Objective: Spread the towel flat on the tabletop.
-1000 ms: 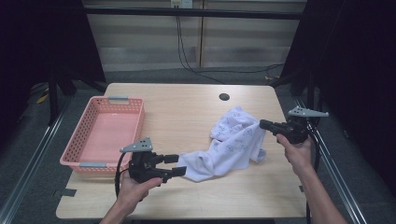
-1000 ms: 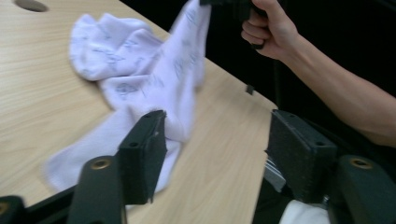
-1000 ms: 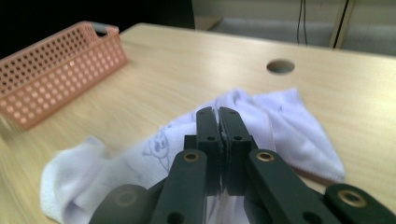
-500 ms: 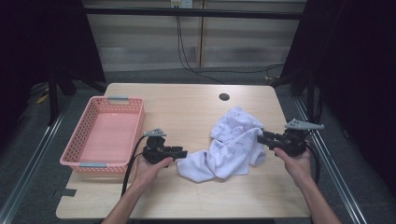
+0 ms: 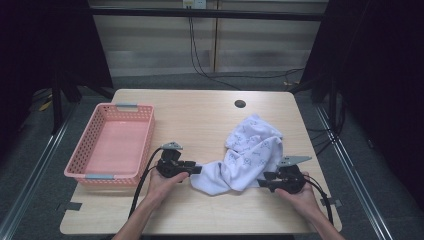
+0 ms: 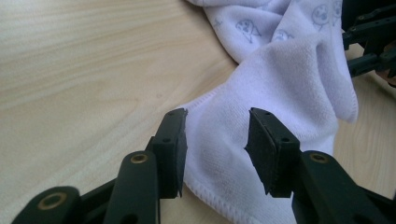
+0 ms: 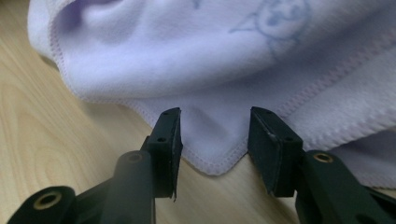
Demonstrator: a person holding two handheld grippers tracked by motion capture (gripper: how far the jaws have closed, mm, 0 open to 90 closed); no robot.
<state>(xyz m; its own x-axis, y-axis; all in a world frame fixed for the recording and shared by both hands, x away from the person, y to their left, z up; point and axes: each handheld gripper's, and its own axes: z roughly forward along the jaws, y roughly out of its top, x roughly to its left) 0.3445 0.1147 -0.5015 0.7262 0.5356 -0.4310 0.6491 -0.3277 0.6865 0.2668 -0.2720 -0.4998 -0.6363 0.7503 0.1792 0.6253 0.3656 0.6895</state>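
Note:
A white towel (image 5: 250,150) with a faint blue print lies crumpled on the wooden table (image 5: 200,115), right of centre. My left gripper (image 5: 196,170) rests at the towel's left end. In the left gripper view, its jaws (image 6: 215,140) stand apart around the towel's hemmed edge (image 6: 219,126) and have just been opening; the pads do not press it. My right gripper (image 5: 261,183) sits at the towel's near right side. In the right gripper view, its jaws (image 7: 214,140) have also just been opening, and a towel corner (image 7: 215,154) lies loose between them.
An empty pink basket (image 5: 87,172) stands at the table's left side. A dark round hole (image 5: 240,104) sits near the far edge. Cables trail from both grippers toward the near edge. Bare wood lies in front of the towel and beyond it.
Both hands came down to the table. The right gripper, shut on the towel before, has opened and moved toward the near edge. The towel went from stretched to a slack heap.

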